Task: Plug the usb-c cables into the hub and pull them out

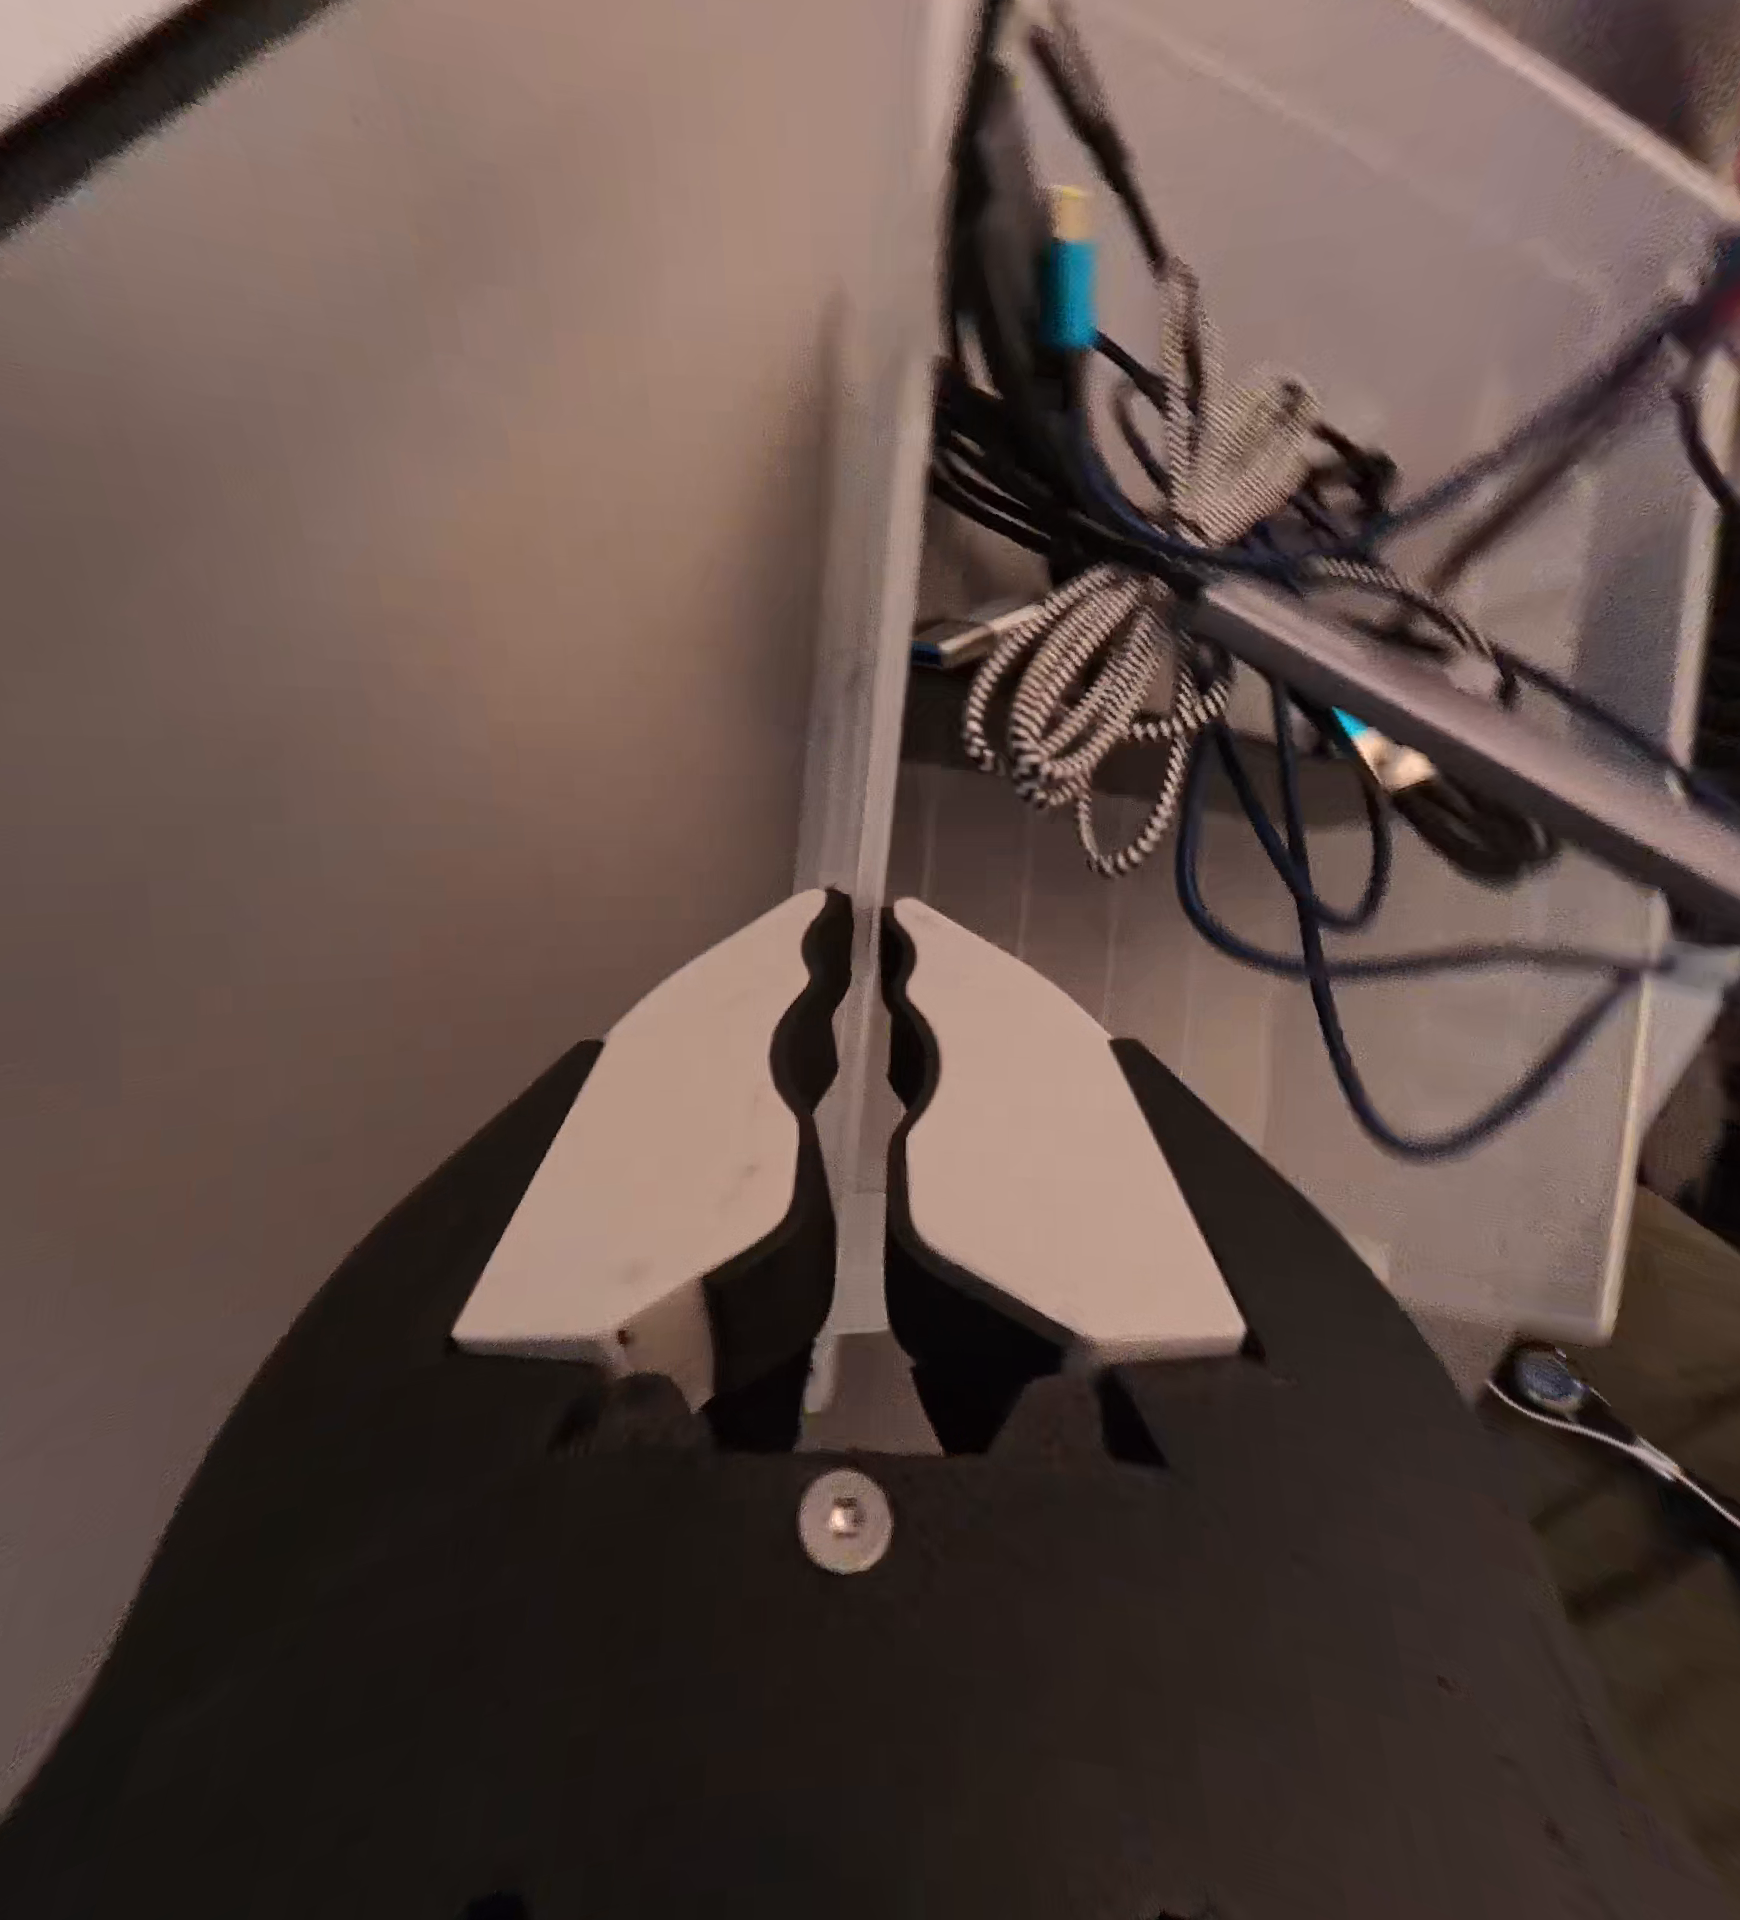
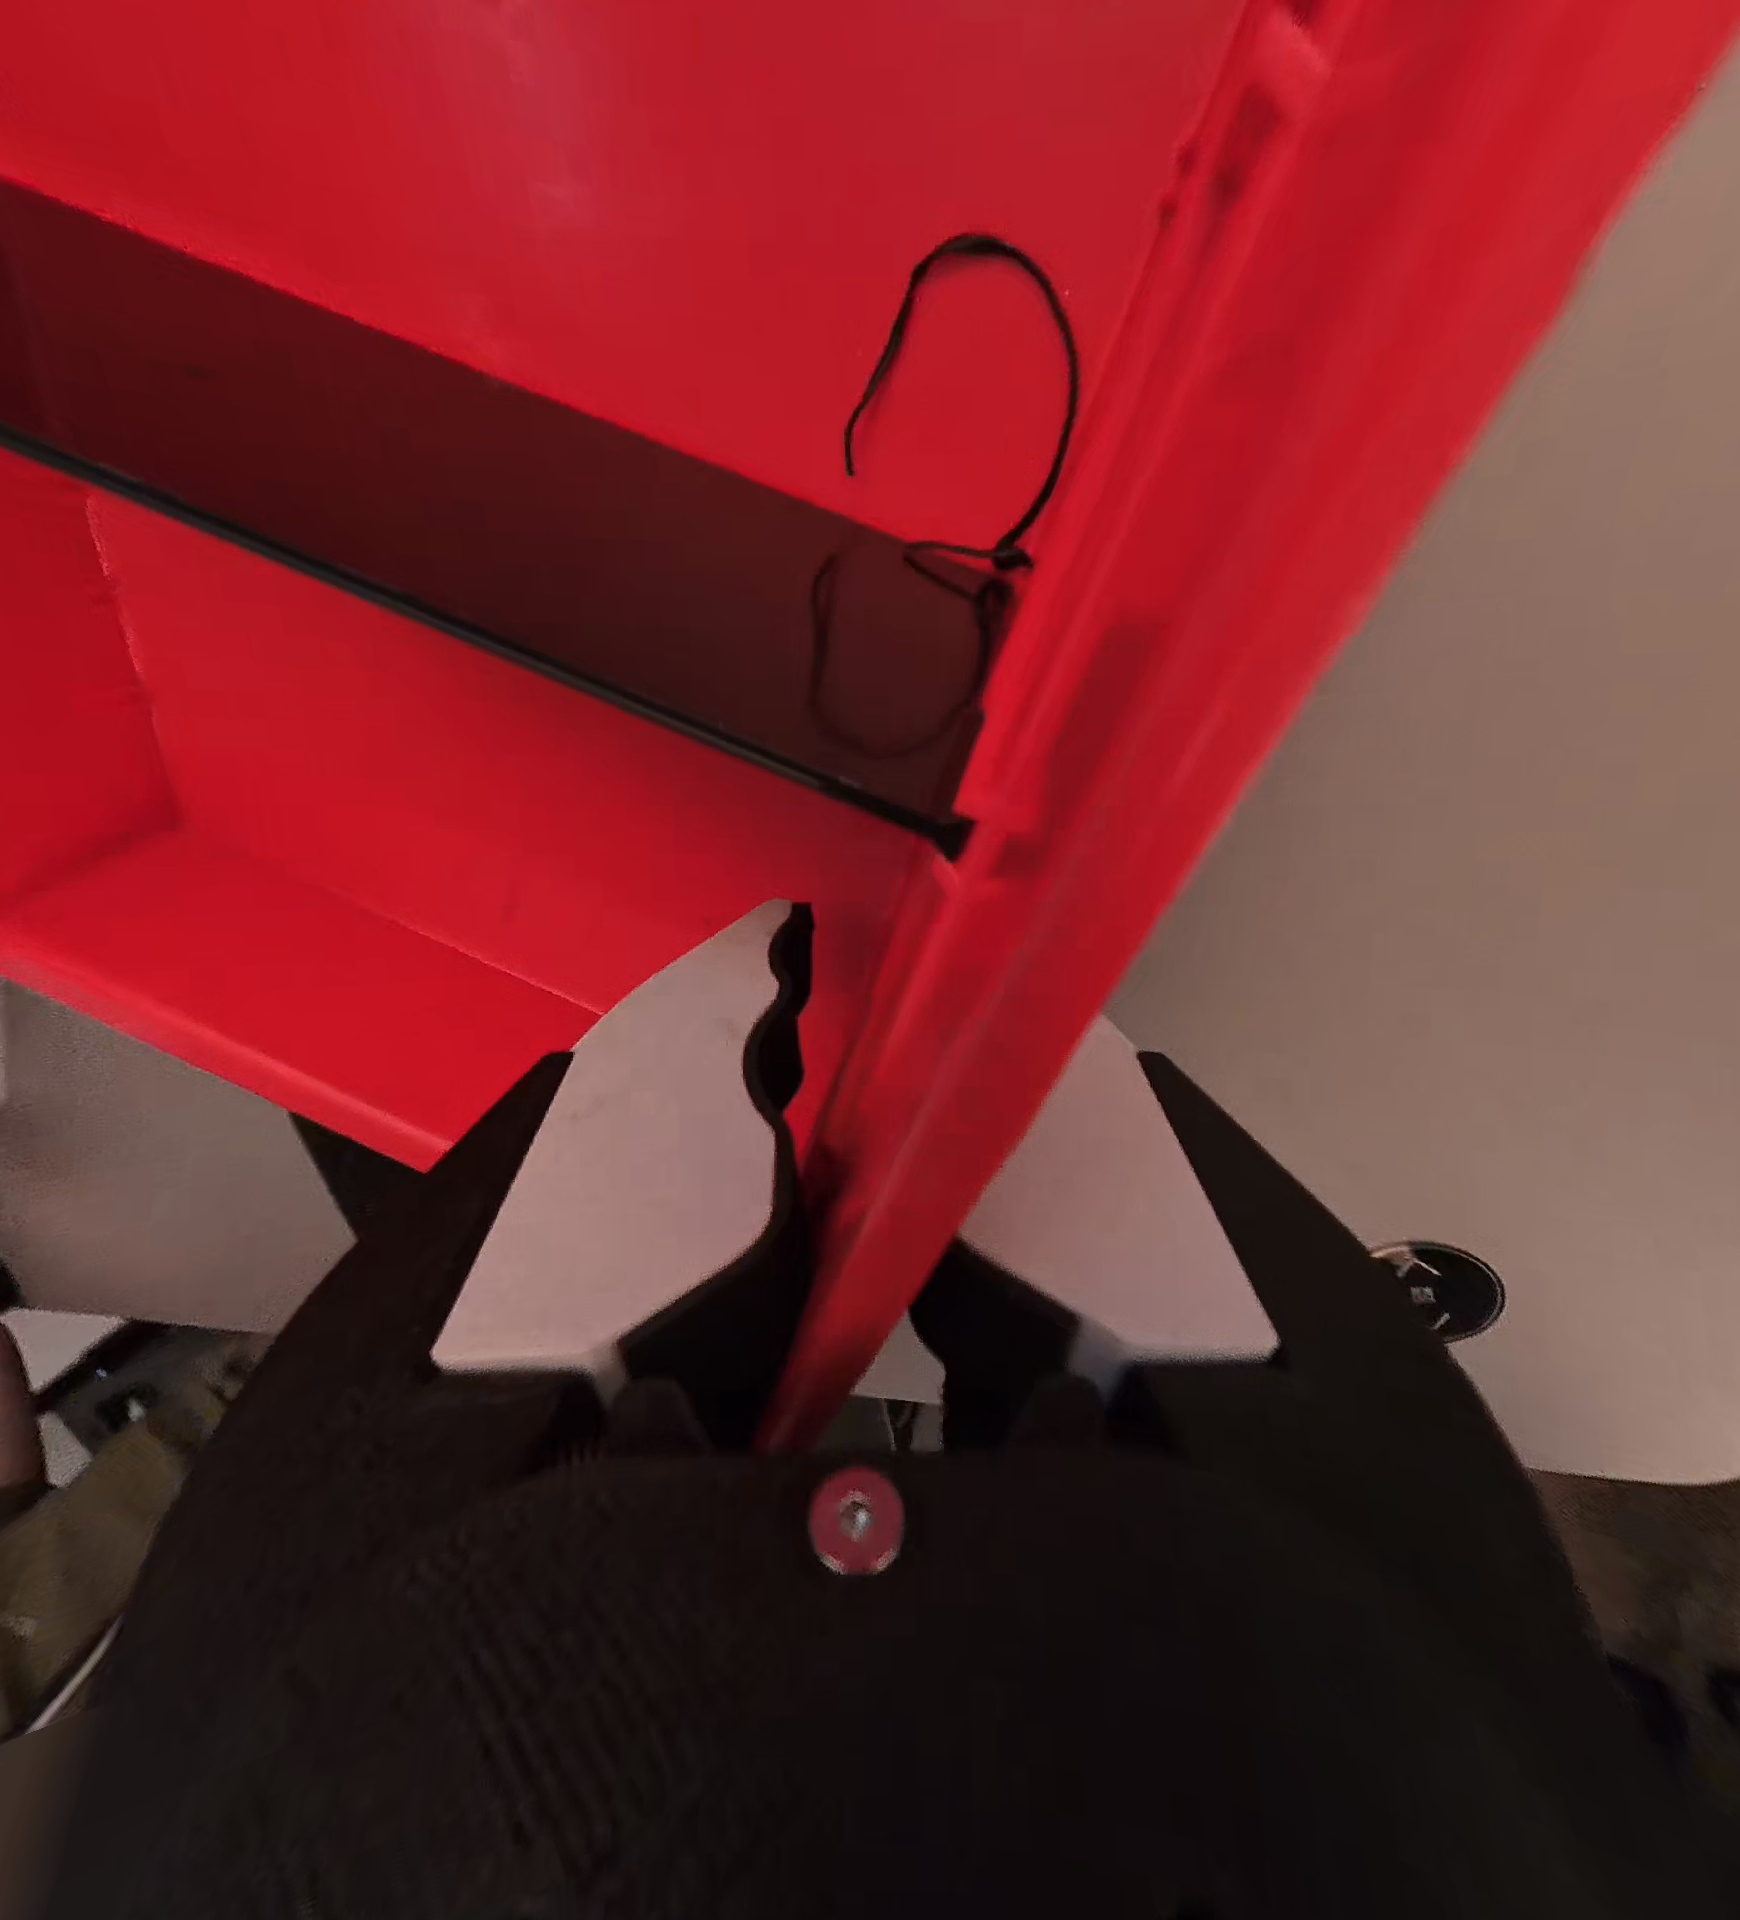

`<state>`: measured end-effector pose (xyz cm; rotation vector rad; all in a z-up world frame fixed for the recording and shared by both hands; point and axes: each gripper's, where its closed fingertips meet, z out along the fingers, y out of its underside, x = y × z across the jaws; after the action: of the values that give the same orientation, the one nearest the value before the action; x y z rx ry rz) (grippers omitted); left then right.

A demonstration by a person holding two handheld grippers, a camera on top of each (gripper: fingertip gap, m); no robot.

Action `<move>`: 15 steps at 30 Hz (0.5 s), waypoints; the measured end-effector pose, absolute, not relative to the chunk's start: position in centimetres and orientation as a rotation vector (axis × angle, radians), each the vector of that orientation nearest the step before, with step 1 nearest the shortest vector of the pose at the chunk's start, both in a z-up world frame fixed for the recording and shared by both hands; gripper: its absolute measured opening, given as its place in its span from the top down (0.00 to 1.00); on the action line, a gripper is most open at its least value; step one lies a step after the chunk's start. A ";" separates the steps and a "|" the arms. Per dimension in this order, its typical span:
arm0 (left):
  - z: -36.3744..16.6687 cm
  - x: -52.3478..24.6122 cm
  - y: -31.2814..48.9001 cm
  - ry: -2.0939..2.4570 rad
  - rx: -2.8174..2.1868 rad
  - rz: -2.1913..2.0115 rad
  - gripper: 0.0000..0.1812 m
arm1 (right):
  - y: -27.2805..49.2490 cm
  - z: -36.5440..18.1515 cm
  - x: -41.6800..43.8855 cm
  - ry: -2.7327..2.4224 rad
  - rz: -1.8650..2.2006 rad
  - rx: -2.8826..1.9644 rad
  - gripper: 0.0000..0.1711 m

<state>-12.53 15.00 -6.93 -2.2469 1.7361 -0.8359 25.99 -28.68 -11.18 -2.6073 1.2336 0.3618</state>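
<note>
The left gripper (image 1: pixel 864 920) is clamping its jaws on the rim of the grey bin (image 1: pixel 871 623), and the grey hub (image 1: pixel 1489 758) is lying inside that bin, up and to the right of the jaws, its long axis slanting down toward the bin's right wall among tangled cables (image 1: pixel 1084 686) (none visibly plugged, though blur is hiding the ports). The right gripper (image 2: pixel 850 925) is pinching the red bin (image 2: pixel 1032 831) wall, so the left is sitting nearer the hub.

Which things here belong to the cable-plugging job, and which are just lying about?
Belongs to the job:
- long grey metal hub
- blue-ended cable plug
- black-and-white braided cable
- dark blue thin cable

Just lying about:
- thin black cord loop
- black divider panel
</note>
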 end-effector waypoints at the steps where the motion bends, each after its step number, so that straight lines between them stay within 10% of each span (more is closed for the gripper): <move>1: -6.9 -13.5 16.4 1.693 -2.270 -0.791 0.97 | -28.4 -11.8 25.5 1.212 0.368 -2.646 0.90; 15: -6.6 -35.1 28.2 0.801 -2.678 -0.698 0.97 | -21.1 -14.6 23.4 0.857 0.241 -3.002 0.97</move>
<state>-35.06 28.24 -6.59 -2.6782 0.8005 -0.6984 23.37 -21.11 -14.63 -3.0018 0.8566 0.2410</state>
